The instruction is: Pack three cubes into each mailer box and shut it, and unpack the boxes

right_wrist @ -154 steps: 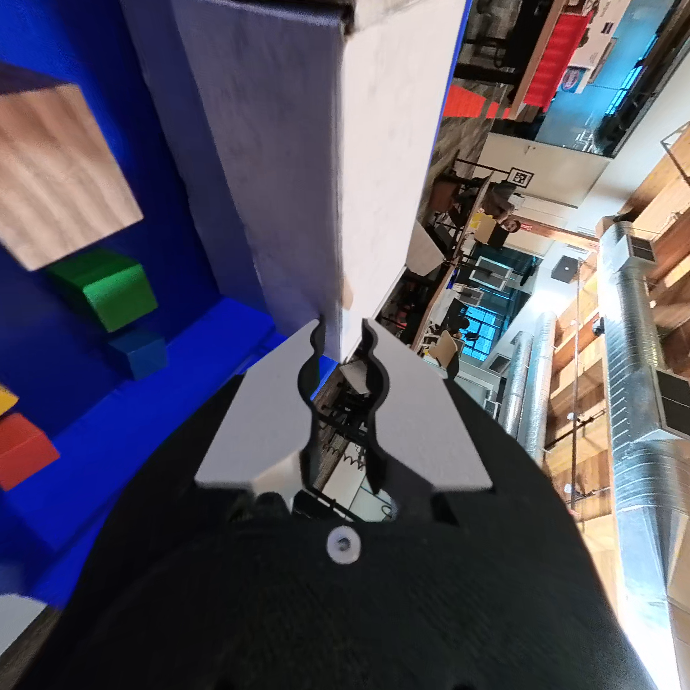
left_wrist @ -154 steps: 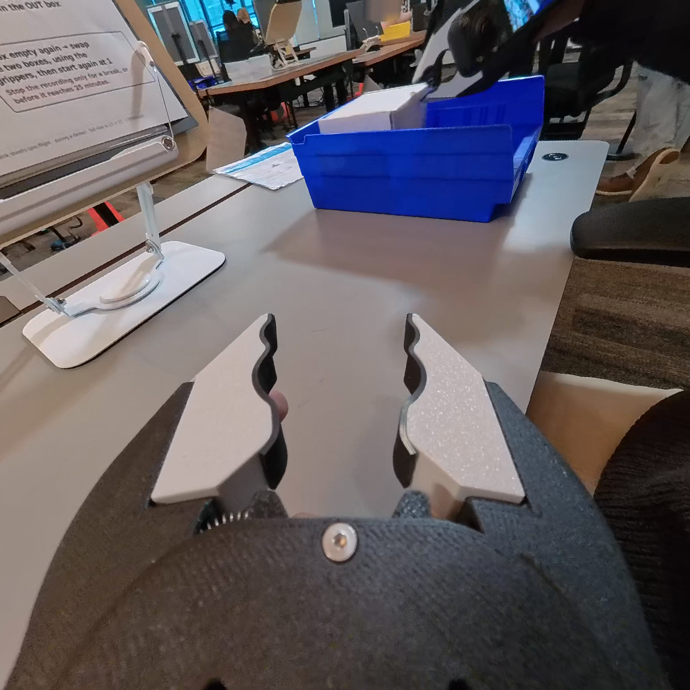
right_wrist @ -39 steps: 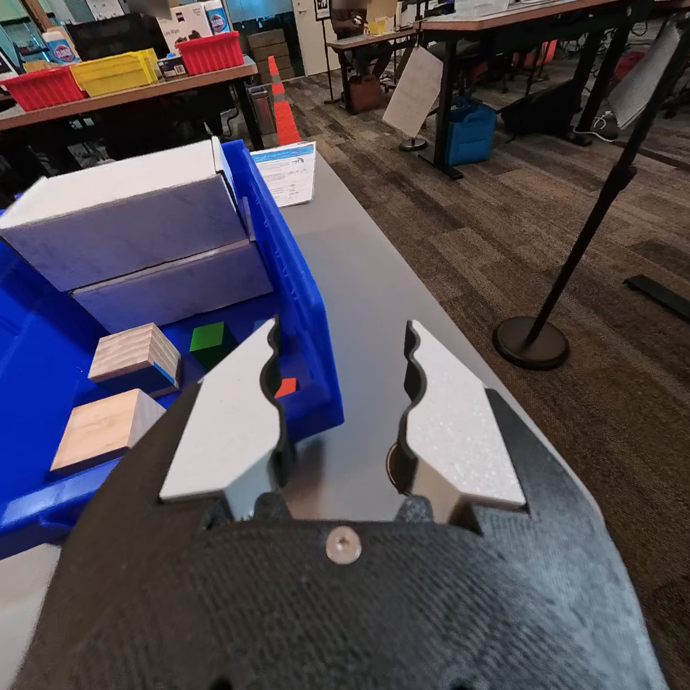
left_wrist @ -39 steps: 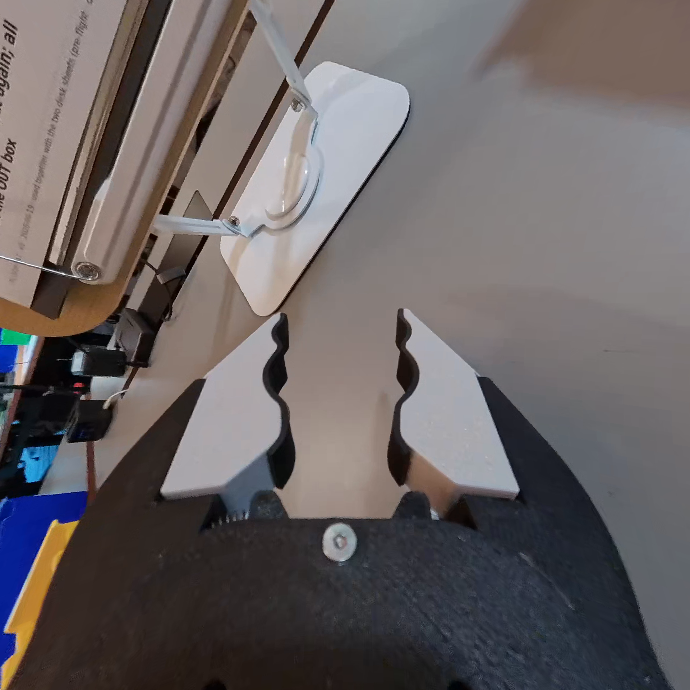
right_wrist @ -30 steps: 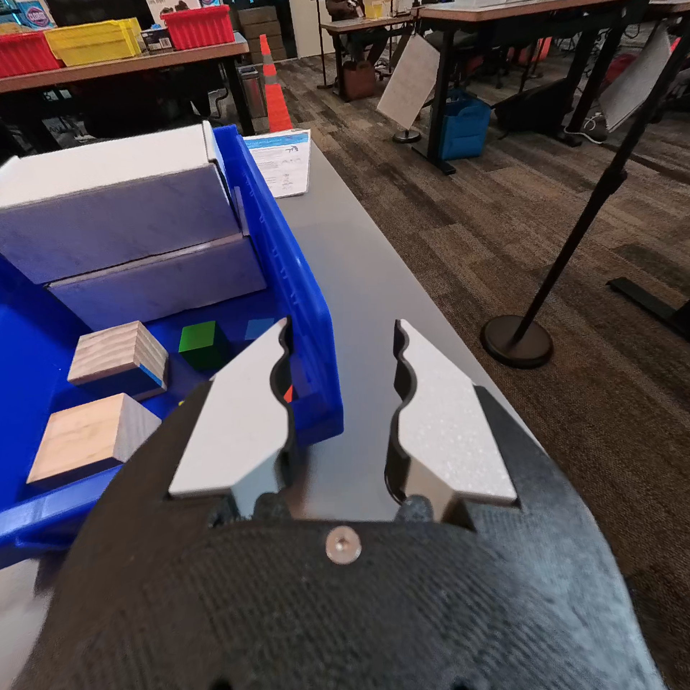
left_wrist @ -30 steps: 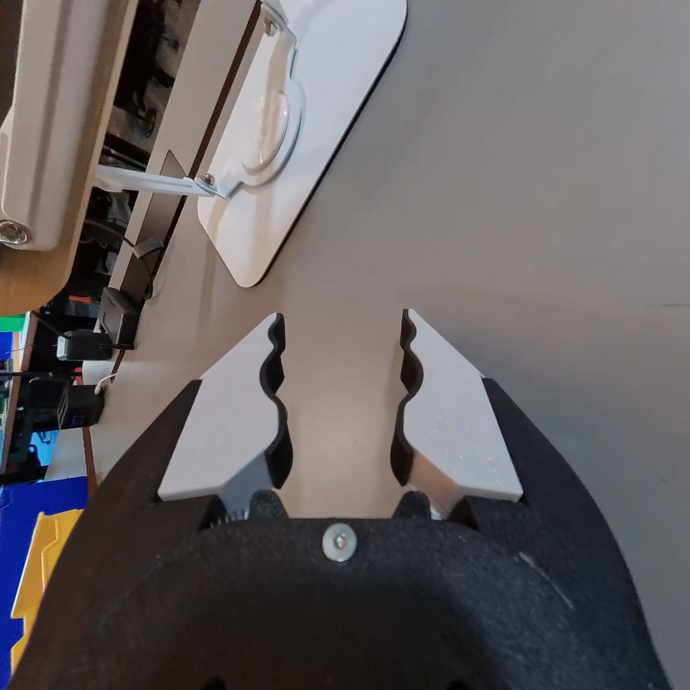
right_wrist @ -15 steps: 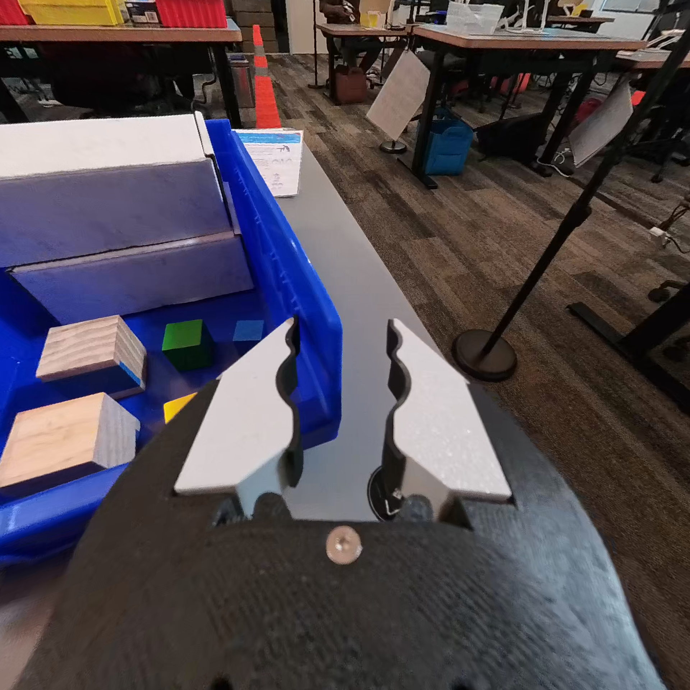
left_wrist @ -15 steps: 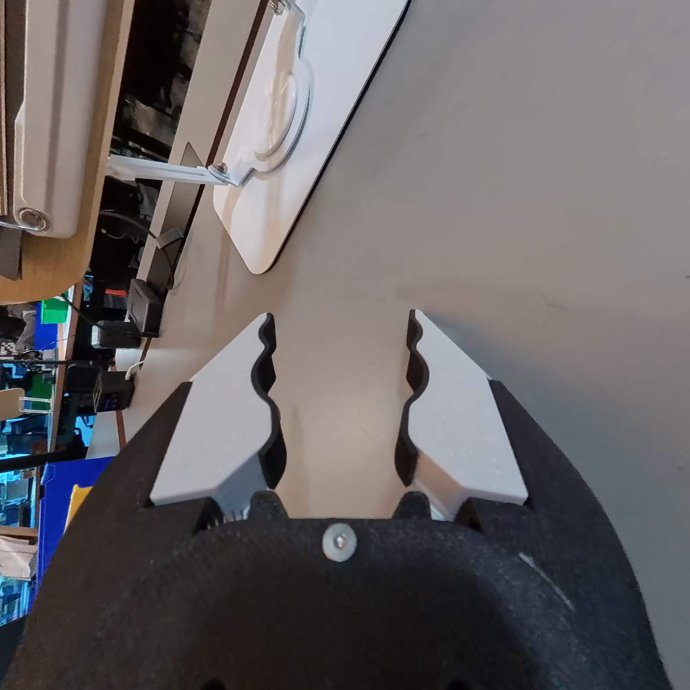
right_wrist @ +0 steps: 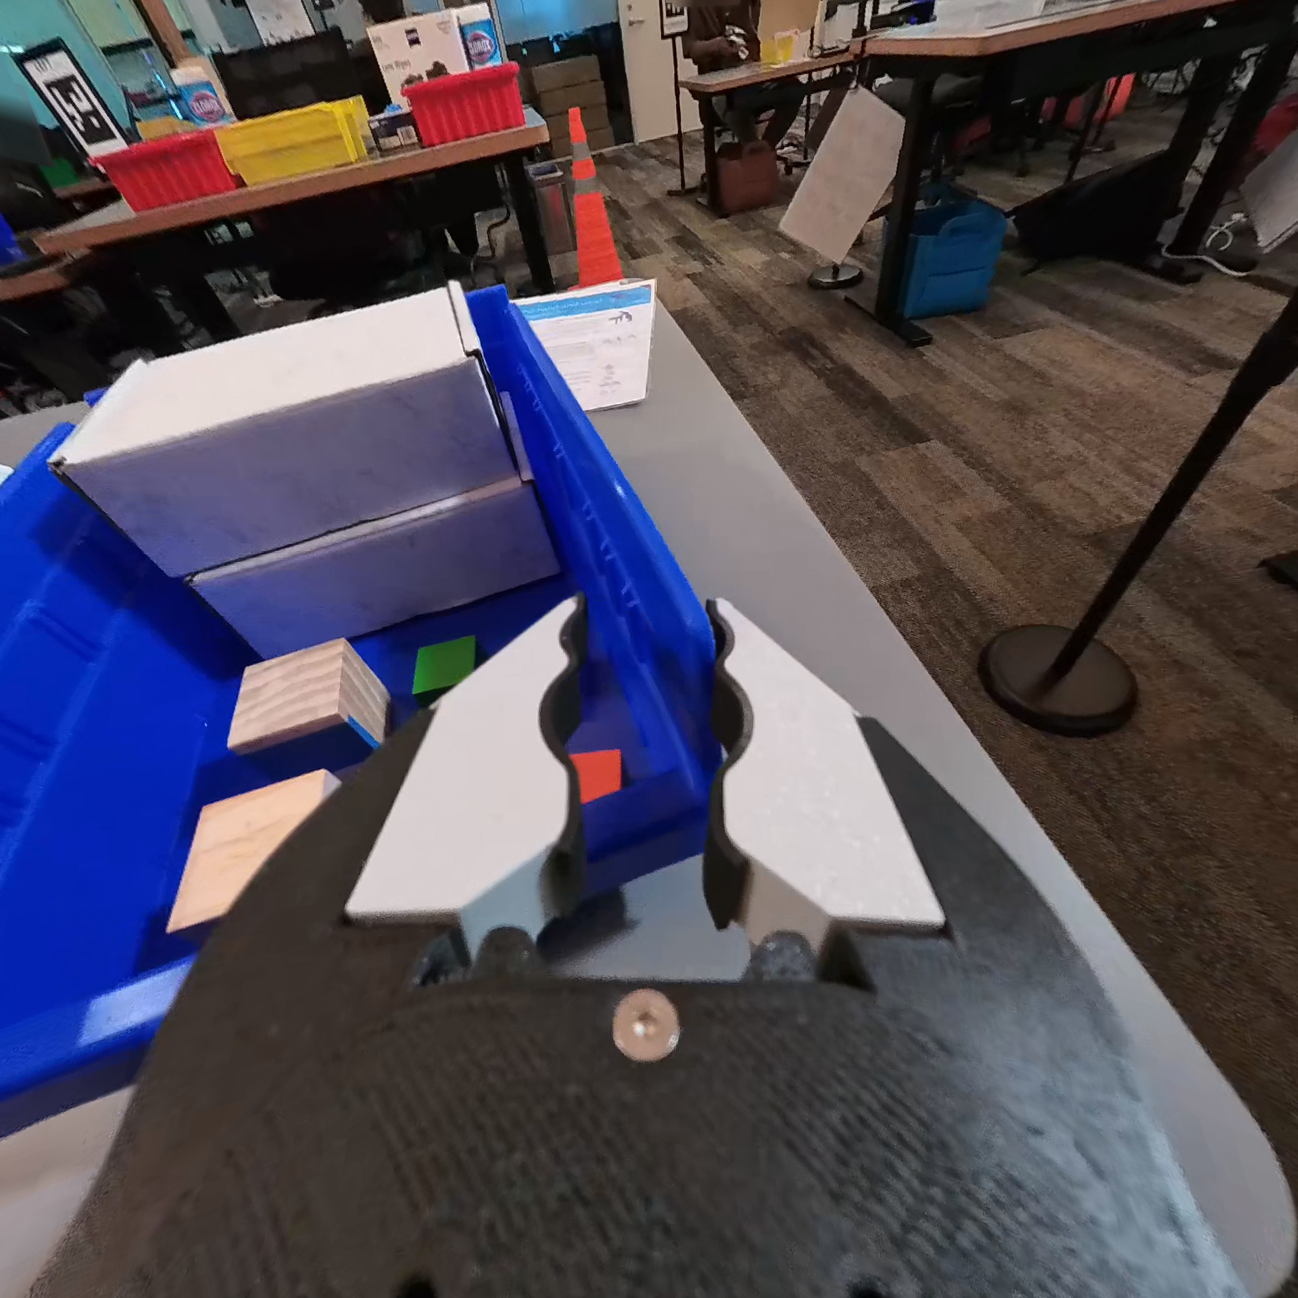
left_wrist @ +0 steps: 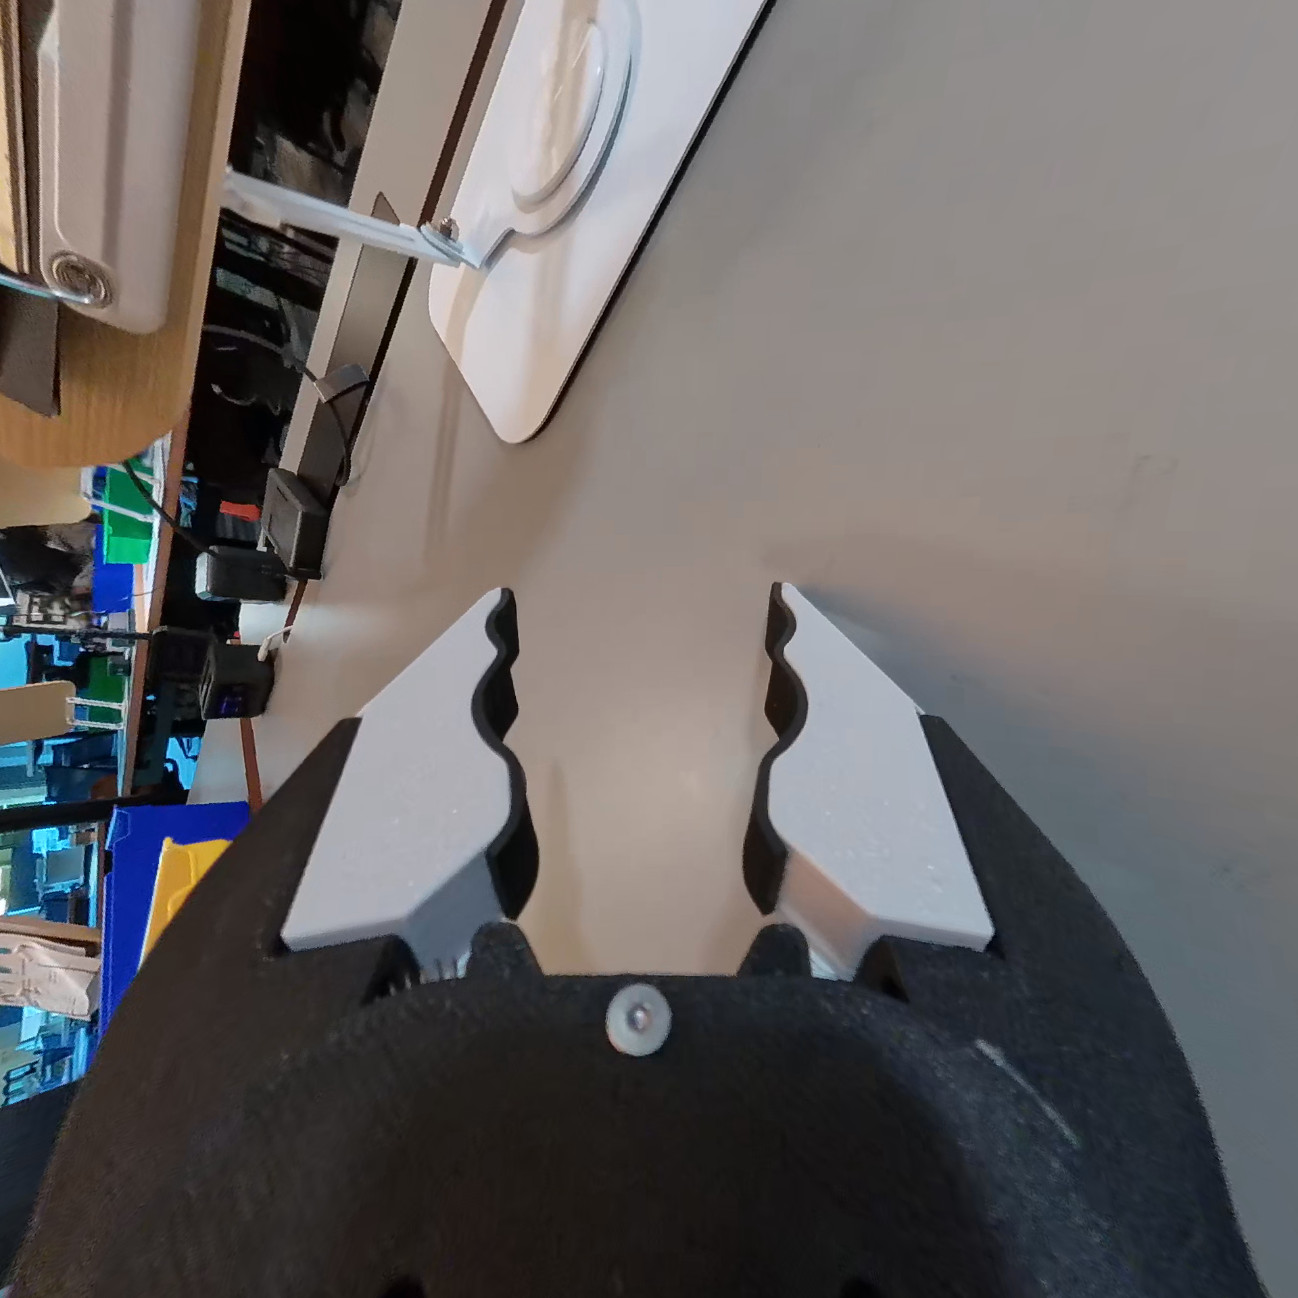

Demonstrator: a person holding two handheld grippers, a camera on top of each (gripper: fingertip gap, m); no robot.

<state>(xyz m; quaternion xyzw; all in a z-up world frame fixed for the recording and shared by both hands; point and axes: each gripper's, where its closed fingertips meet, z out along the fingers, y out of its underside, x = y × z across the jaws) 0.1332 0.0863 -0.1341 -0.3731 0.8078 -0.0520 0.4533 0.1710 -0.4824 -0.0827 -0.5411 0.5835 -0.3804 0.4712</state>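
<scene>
Mailer boxes [right_wrist: 295, 428] sit shut and stacked at upper left inside the blue bin [right_wrist: 632, 597], loose cubes [right_wrist: 309, 692] unpacked below them, while right tongs [right_wrist: 643, 618] straddle its wall half-open and left tongs [left_wrist: 639, 597] gape empty over the desk [left_wrist: 983, 351].

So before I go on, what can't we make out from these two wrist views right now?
- Mailer boxes, right wrist view: both shut, contents hidden.
- Red cube: partly behind the right gripper fingers; other cubes may be covered.
- Blue bin: left part cut off by the edge.
- Left wrist view: left gripper over bare table; bin out of frame.
</scene>
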